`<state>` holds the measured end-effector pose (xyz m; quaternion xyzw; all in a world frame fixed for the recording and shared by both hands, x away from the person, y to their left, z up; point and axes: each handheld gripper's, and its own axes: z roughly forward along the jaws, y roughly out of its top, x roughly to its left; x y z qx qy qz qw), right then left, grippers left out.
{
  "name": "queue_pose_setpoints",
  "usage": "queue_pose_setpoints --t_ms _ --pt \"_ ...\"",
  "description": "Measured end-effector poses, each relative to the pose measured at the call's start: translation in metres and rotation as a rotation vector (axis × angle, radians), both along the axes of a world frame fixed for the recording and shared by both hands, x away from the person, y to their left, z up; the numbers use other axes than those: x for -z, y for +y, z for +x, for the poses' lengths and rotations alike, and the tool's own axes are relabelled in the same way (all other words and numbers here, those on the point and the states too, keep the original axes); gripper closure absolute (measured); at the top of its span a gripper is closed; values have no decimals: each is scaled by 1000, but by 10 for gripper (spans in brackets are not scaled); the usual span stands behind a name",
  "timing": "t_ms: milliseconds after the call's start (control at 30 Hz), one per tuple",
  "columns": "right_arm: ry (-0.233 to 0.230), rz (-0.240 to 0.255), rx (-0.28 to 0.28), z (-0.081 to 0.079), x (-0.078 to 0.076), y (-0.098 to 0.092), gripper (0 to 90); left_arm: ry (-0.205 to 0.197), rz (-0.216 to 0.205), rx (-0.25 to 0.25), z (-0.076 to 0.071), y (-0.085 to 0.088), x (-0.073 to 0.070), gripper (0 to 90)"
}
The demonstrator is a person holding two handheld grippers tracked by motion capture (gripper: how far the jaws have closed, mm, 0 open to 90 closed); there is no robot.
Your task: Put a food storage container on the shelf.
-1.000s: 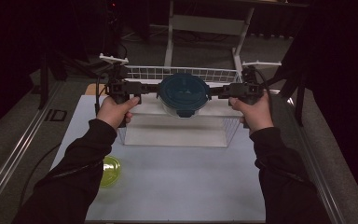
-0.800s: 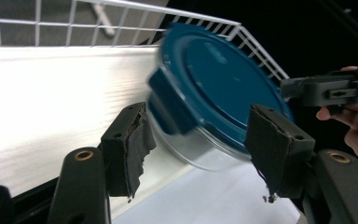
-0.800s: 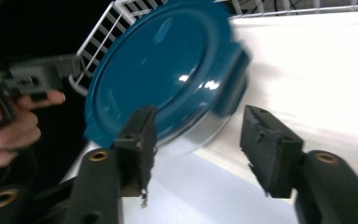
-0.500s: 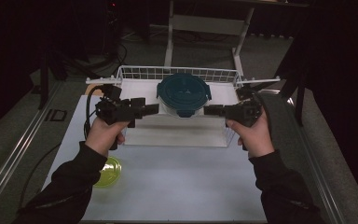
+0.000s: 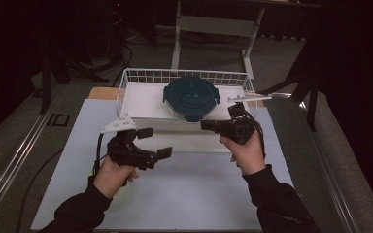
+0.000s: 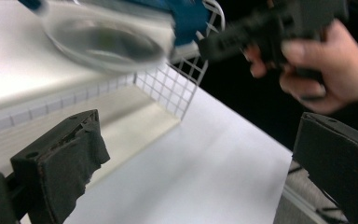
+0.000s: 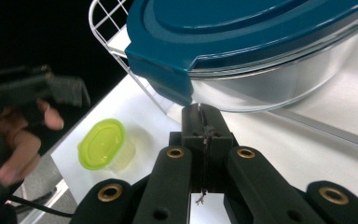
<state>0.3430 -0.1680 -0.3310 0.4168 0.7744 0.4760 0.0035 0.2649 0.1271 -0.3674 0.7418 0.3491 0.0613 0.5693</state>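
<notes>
My left gripper view smears the bowl (image 6: 107,42) into blur, its lid (image 6: 186,16) cut off by the top edge. In my right gripper view, the lid (image 7: 242,32) runs past the top and right edges.

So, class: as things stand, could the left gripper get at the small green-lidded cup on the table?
Probably yes. The left gripper stands open with nothing between its jaws, and the green-lidded cup sits alone on the bare table, outside the wire basket.
</notes>
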Motion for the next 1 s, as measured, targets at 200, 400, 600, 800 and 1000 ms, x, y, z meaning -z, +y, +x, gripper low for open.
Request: queue_pose_setpoints --t_ms 200,400,600,800,1000 --pt "1 -8 15 6 5 4 898 -23 21 15 -21 -7 22 12" --pt "2 -6 31 11 8 9 897 -70 26 14 -37 -12 37 13" --pt "12 1 39 18 10 12 897 -90 32 22 -44 -16 45 13" --pt "12 9 55 26 10 13 897 -98 26 32 -47 -19 50 13" --pt "18 9 71 35 10 15 896 -94 33 34 -47 -20 53 13"
